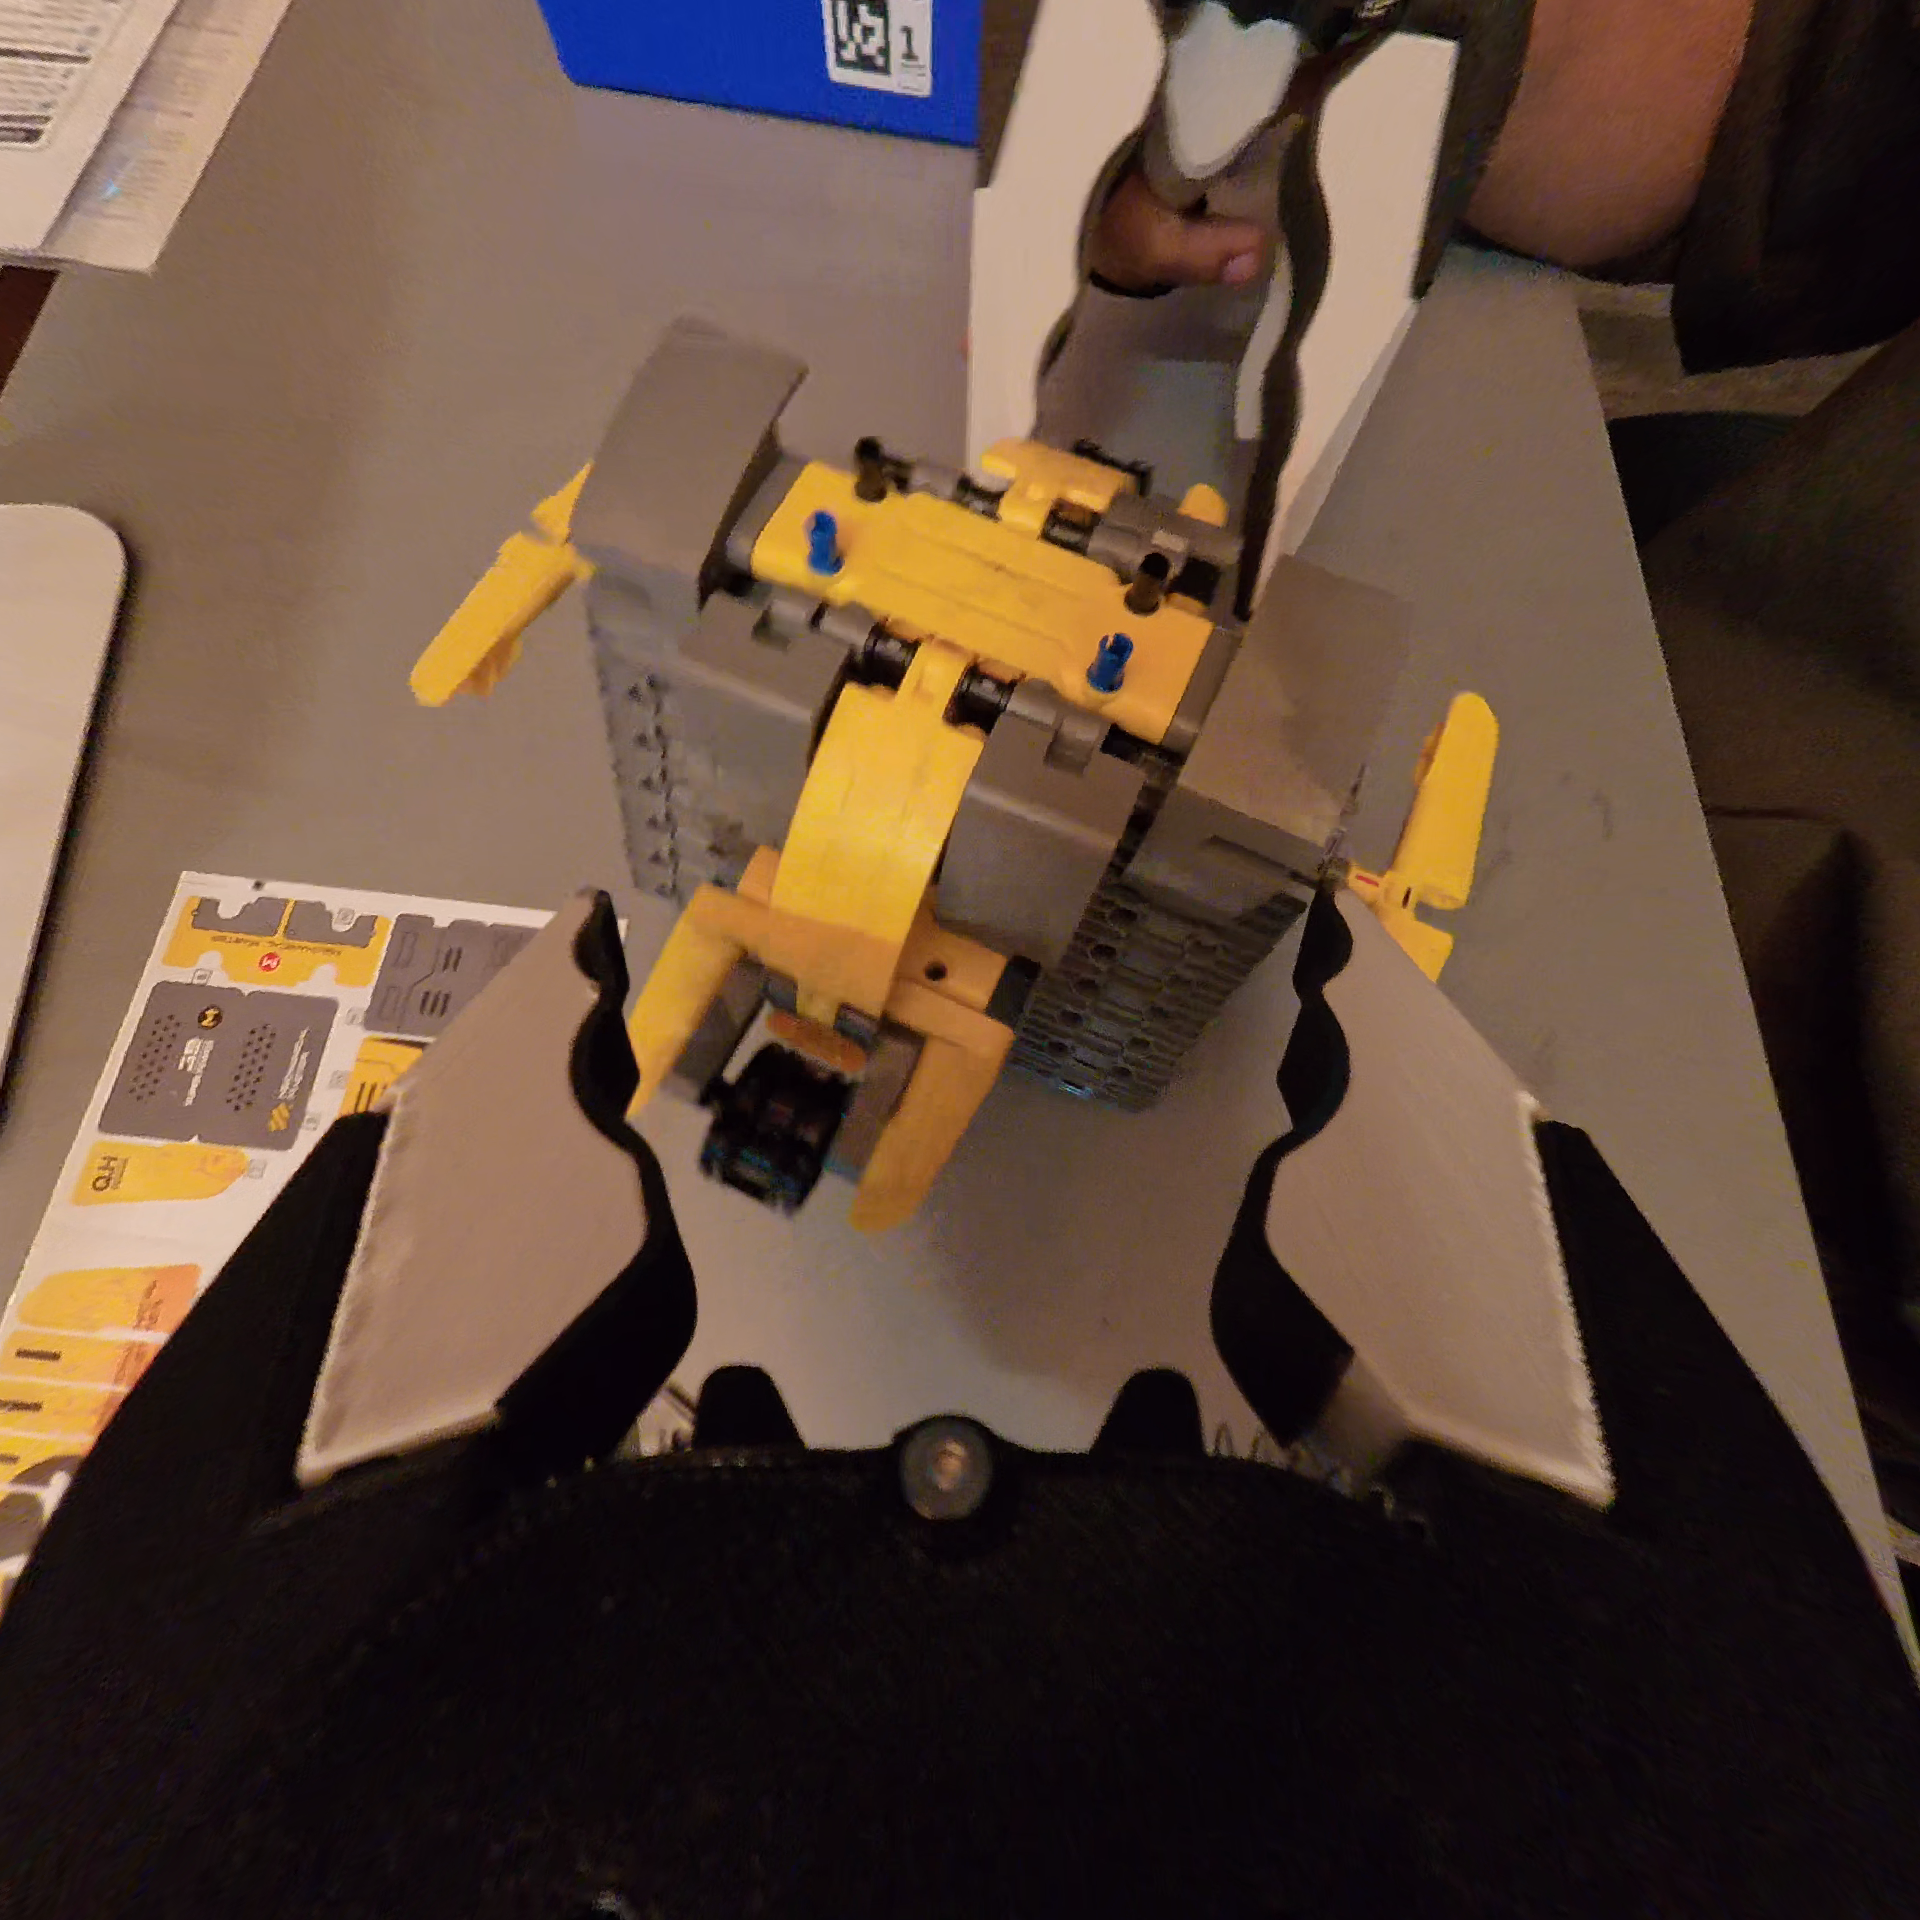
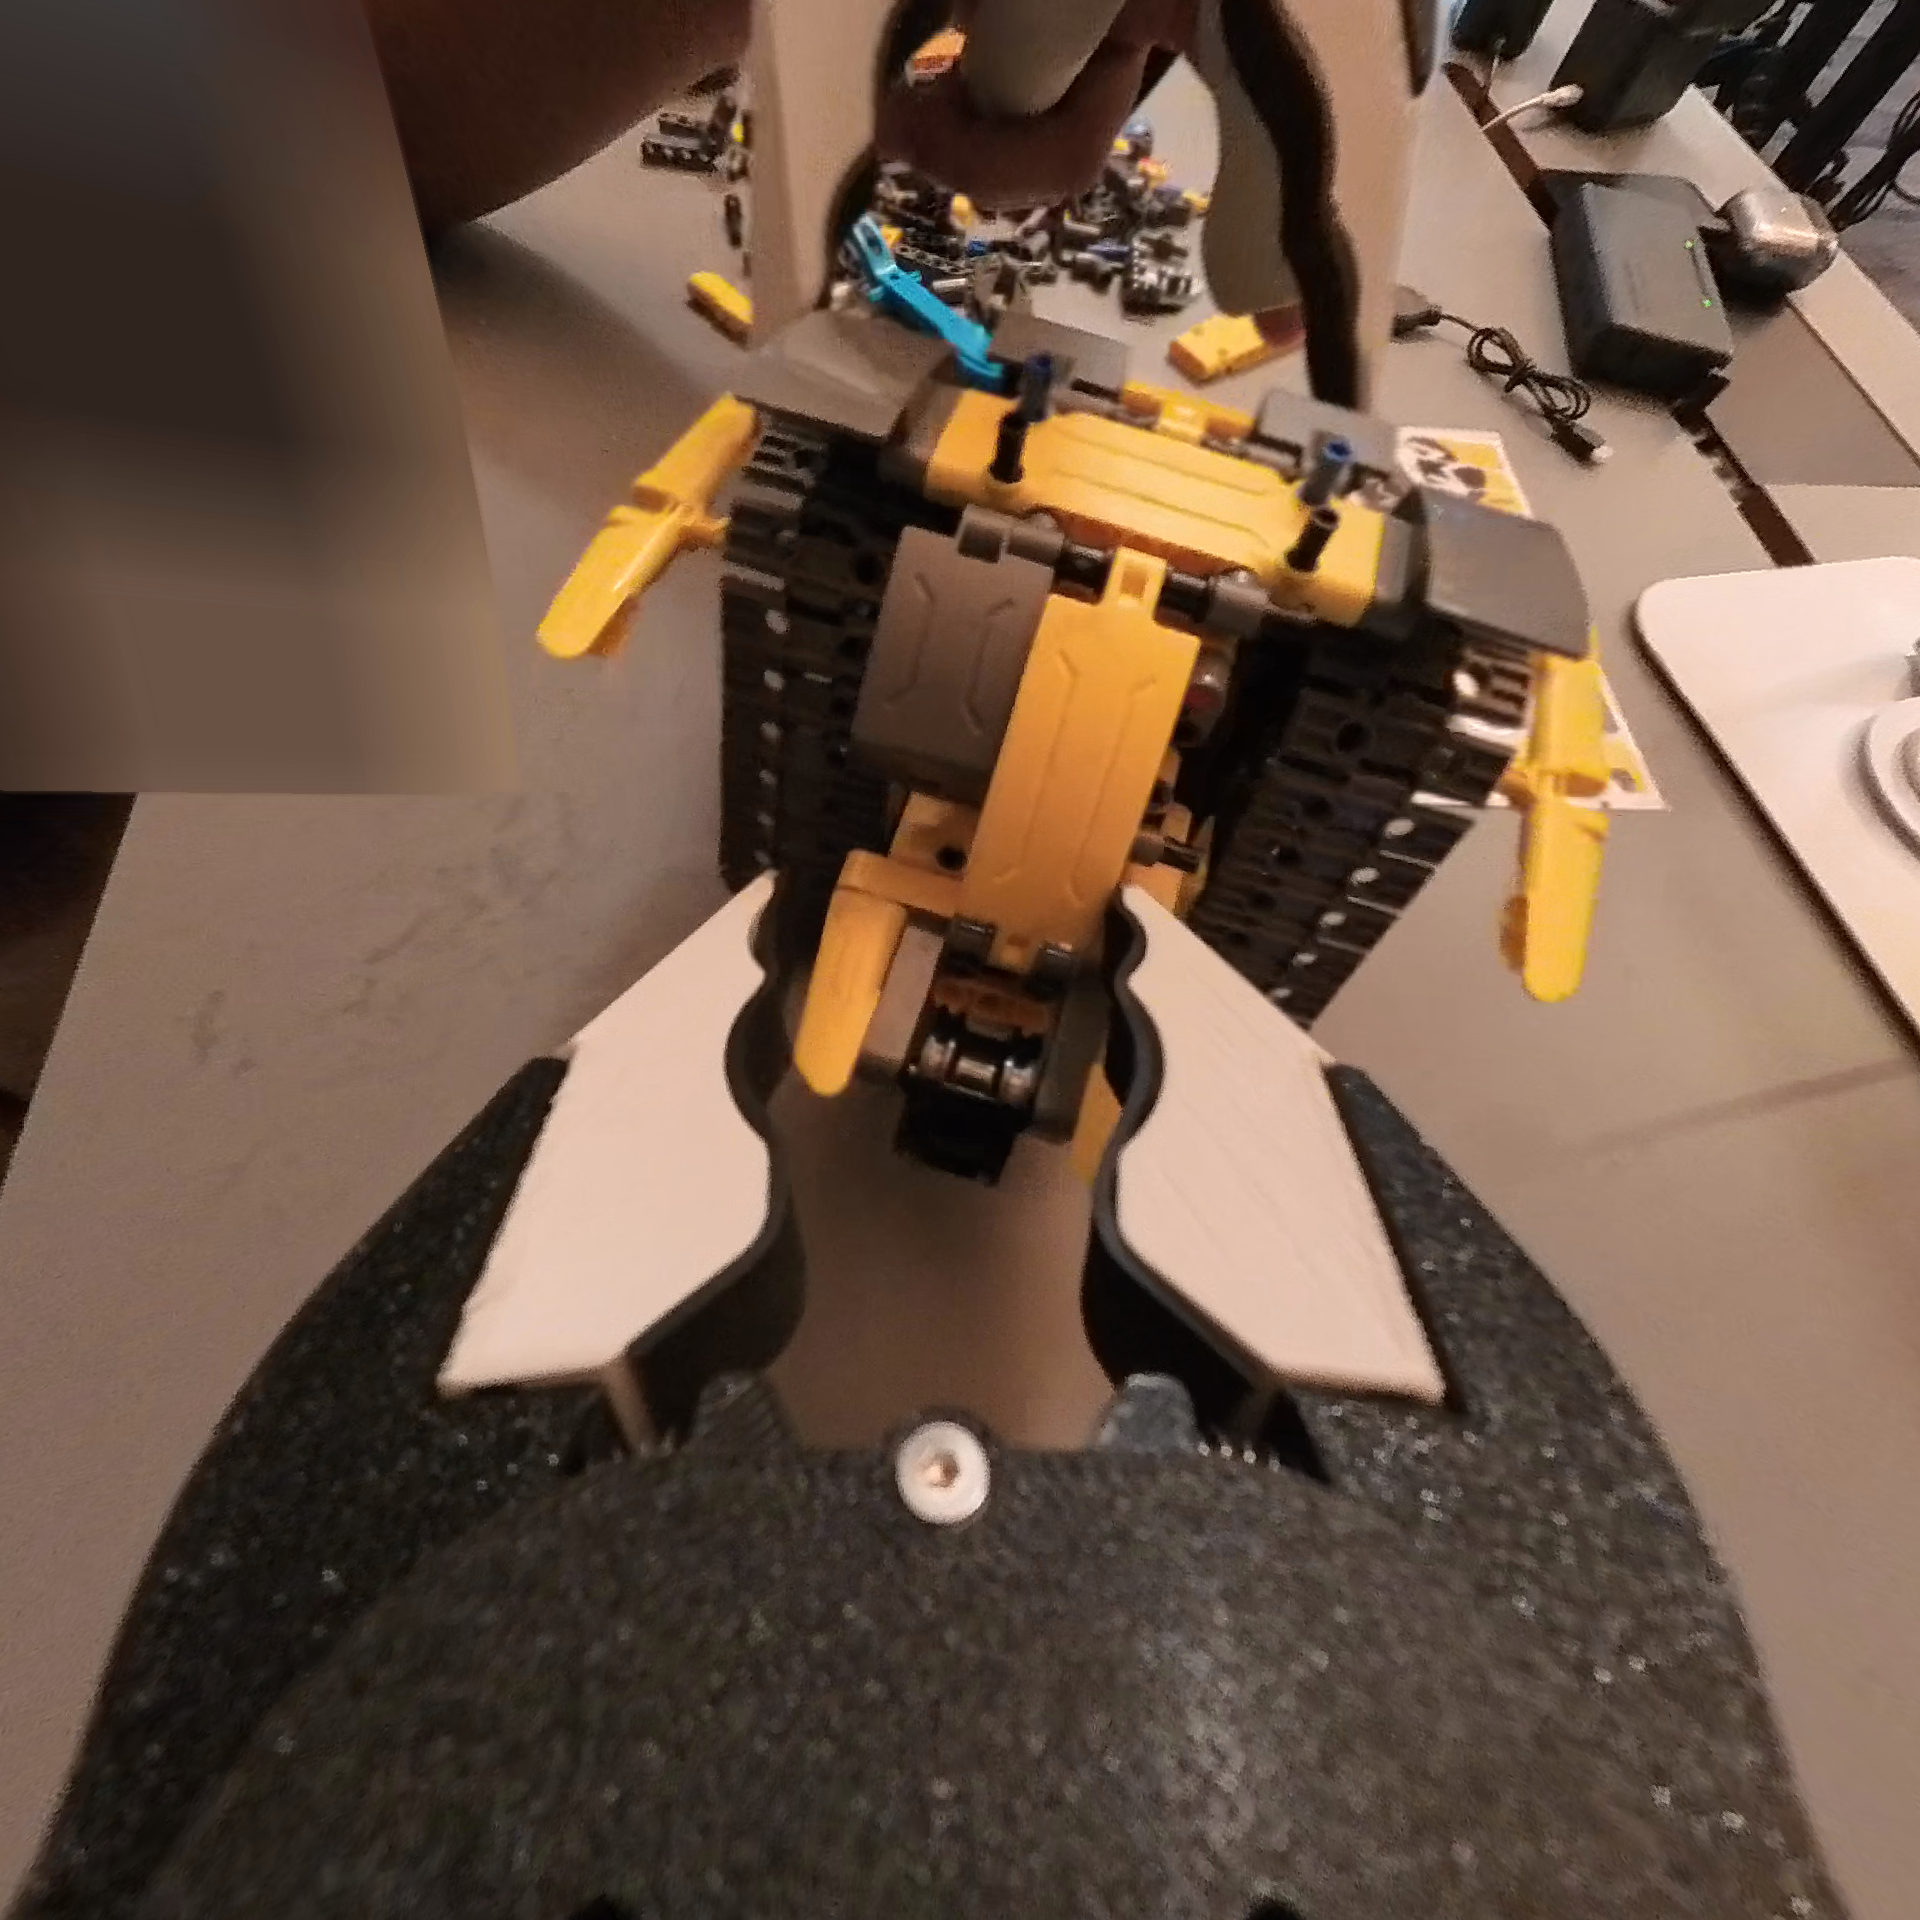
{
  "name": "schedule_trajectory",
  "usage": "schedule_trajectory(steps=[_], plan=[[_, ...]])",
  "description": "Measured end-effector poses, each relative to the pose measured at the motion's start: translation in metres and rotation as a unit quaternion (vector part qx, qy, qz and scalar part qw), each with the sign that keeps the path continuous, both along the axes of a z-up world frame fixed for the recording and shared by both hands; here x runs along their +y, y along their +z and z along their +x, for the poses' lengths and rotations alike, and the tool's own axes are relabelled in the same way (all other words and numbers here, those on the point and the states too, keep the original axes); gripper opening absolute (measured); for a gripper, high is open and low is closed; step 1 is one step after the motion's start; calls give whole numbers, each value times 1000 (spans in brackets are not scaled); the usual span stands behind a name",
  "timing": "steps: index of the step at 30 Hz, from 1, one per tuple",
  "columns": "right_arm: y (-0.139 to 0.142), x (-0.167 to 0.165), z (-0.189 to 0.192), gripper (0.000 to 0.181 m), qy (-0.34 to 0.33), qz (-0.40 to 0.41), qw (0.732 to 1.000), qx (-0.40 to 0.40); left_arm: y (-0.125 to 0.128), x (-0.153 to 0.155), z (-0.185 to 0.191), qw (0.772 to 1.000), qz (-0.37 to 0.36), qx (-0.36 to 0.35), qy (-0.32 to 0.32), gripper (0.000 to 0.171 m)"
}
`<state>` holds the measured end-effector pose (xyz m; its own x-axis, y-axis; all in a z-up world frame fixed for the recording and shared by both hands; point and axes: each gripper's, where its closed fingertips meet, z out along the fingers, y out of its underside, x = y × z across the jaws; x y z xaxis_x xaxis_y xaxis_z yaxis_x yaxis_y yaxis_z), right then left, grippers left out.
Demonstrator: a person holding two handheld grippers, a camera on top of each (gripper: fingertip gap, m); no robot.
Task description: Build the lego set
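Right claw (image 2: 940, 1023) clasps tracked model (image 2: 1081, 665); loose bricks (image 2: 997, 239) behind.

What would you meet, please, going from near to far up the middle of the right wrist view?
Right gripper → yellow and grey brick model → blue beam → pile of loose bricks, all on the grey table.

A sticker sheet (image 1: 239, 1049) lies lower left on the grey table (image 1: 312, 416), a blue box (image 1: 707, 52) and printed papers (image 1: 83, 104) up top, while the right wrist view shows loose bricks (image 2: 1039, 239), a black charger (image 2: 1642, 291) and a white tray (image 2: 1787, 748).
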<state>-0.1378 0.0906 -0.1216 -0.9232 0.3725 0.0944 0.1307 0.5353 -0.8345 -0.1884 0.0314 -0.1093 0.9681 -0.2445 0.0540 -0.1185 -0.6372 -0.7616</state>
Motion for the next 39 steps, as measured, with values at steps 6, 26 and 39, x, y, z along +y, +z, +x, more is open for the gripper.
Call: schedule_trajectory(steps=[6,26,39], plan=[[0,-2,17,66,3,-3,1000,-8,1,-5,-19,999,0,10,33,126],[107,90,-9,34,-219,-213,929,209,44,-10,-84,969,66,129,200,98],[-27,123,-57,42,-388,-133,902,-132,73,-10,-70,970,119,100,187,98]])
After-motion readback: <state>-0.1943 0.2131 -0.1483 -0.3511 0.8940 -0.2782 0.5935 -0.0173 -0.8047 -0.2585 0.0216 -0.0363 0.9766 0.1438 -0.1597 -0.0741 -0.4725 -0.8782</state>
